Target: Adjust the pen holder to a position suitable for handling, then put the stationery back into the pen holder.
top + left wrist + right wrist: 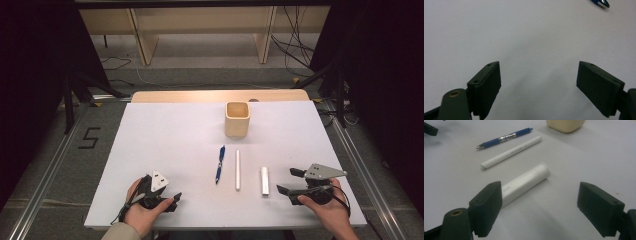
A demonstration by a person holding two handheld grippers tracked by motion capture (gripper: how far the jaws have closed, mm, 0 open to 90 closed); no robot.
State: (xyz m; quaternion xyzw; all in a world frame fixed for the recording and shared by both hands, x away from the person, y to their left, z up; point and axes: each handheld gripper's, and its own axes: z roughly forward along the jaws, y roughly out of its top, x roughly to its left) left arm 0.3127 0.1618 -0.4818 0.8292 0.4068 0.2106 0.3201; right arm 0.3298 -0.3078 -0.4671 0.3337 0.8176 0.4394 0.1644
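Observation:
Three writing items lie side by side mid-table: a blue pen (220, 164) (504, 138), a thin white pen (237, 170) (511, 152) and a short, thick white tube (264, 180) (526, 182). Behind them stands a beige square cup (237, 119) (565, 125). My right gripper (287, 181) (540, 186) rests at the front right, open, its jaws pointing at the tube, which lies just ahead near the left jaw. At the front left, my left gripper (167, 194) (537, 72) stands open over bare table, and the blue pen's tip (600, 2) lies far ahead of it.
The white tabletop (165, 145) has a wooden strip (220, 96) along its far edge. Beyond it are wooden shelf legs and cables on the floor. Metal rails run along both sides of the table.

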